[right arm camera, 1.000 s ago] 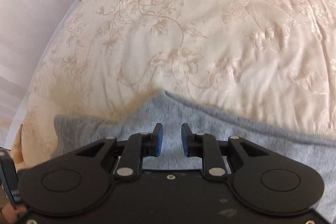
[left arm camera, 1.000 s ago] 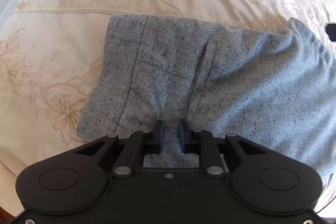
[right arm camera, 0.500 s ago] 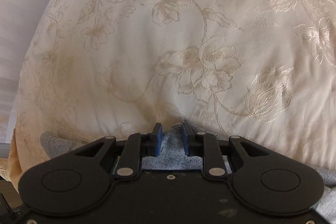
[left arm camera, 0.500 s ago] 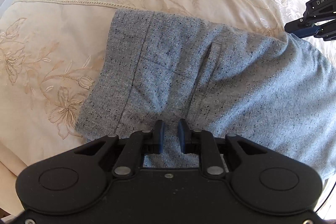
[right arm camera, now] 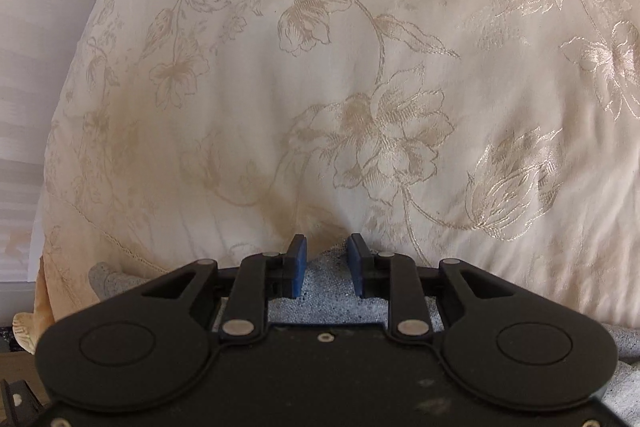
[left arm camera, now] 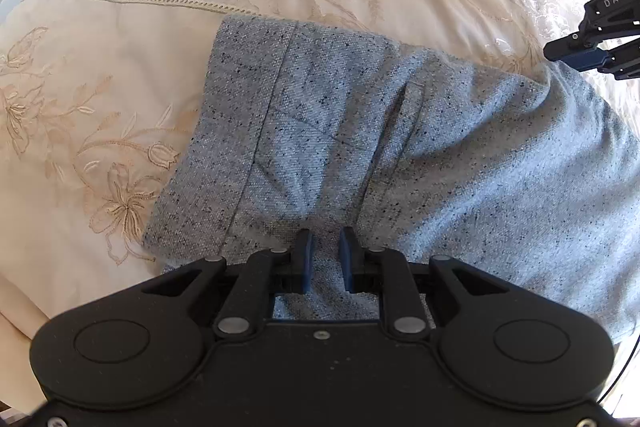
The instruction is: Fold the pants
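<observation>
While 1 pants [left arm camera: 400, 155] lies on bedspread [left arm camera: 120, 75], 2 grippers: left gripper [left arm camera: 325, 251] clamped on pants, right gripper [right arm camera: 325, 255] jaws opening, cloth between.

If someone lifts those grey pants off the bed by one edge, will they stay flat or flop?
Probably flop: the grey pants already sag into soft creases on the bedspread. They look like thick knit, so likely weighty yet not slippery.

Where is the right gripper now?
In the left wrist view, the right gripper is at the right edge, over the far edge of the gray pants.
</observation>
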Tool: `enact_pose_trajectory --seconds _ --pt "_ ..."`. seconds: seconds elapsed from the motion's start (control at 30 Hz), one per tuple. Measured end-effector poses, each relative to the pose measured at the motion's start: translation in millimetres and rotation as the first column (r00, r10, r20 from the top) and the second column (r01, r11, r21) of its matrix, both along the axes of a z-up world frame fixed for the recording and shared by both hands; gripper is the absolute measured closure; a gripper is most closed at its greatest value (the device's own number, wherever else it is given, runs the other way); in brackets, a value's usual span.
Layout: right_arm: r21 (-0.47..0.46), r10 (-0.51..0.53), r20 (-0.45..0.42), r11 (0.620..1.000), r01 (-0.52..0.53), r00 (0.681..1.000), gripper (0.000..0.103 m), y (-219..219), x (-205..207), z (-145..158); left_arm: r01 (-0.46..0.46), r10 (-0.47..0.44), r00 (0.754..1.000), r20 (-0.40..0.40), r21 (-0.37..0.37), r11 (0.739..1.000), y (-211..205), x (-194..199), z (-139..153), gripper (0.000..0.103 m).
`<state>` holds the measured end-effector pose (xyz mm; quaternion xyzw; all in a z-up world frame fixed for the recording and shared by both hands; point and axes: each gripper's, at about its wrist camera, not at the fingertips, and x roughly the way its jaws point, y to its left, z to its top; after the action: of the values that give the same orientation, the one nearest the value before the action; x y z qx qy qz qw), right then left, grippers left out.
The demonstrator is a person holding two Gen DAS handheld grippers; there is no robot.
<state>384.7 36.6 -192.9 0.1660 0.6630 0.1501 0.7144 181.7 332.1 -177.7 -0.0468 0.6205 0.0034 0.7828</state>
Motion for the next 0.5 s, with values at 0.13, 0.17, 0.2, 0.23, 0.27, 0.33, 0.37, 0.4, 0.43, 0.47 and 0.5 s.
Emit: enact_pose_trajectory --seconds 0.13,0.17,0.2,0.23,0.27,0.33,0.37,0.4,0.43,0.47,0.5 --pt "-0.046 -0.01 0.043 0.999 0.012 0.999 0.076 -4 -2 6 -0.001 0.001 1.0 0.001 -0.004 1.0 1 0 1 0.076" --pt "-0.043 -0.009 0.036 0.999 0.011 0.999 0.075 -6 -3 5 0.0 0.0 1.0 0.001 -0.005 1.0 1 0 1 0.076" --pt "-0.034 -0.003 0.019 0.999 0.003 1.0 0.074 -7 -2 3 0.0 0.0 1.0 0.001 -0.006 1.0 1 0 1 0.076" --pt "-0.023 0.014 -0.003 1.0 -0.014 1.0 0.074 -7 -2 1 -0.001 0.001 1.0 0.001 -0.008 1.0 2 0 1 0.076" --pt "-0.006 0.035 -0.02 0.999 -0.035 0.999 0.074 -5 -2 -1 -0.003 0.003 1.0 0.002 -0.009 1.0 1 0 1 0.076" --pt "0.046 0.072 -0.05 0.996 -0.07 0.996 0.072 -3 -5 -4 -0.005 0.005 1.0 0.003 -0.012 1.0 2 0 0 0.076" --pt "0.058 0.082 -0.056 0.995 -0.079 0.995 0.071 -3 -7 -5 -0.005 0.005 1.0 0.003 -0.012 1.0 1 0 1 0.076" --pt "0.05 0.089 -0.049 0.995 -0.087 0.995 0.071 1 -10 -5 -0.005 0.005 1.0 0.002 -0.011 1.0 1 0 1 0.076" --pt "0.039 0.095 -0.043 0.995 -0.093 0.995 0.071 3 -10 -5 -0.005 0.006 1.0 0.003 -0.011 1.0 1 0 1 0.076" --pt "0.026 0.096 -0.037 0.995 -0.095 0.995 0.071 6 -9 -6 -0.006 0.006 1.0 0.003 -0.012 1.0 1 0 1 0.076" --pt "0.015 0.087 -0.03 0.996 -0.086 0.996 0.071 9 -8 -9 -0.008 0.008 1.0 0.004 -0.013 1.0 1 0 1 0.076"
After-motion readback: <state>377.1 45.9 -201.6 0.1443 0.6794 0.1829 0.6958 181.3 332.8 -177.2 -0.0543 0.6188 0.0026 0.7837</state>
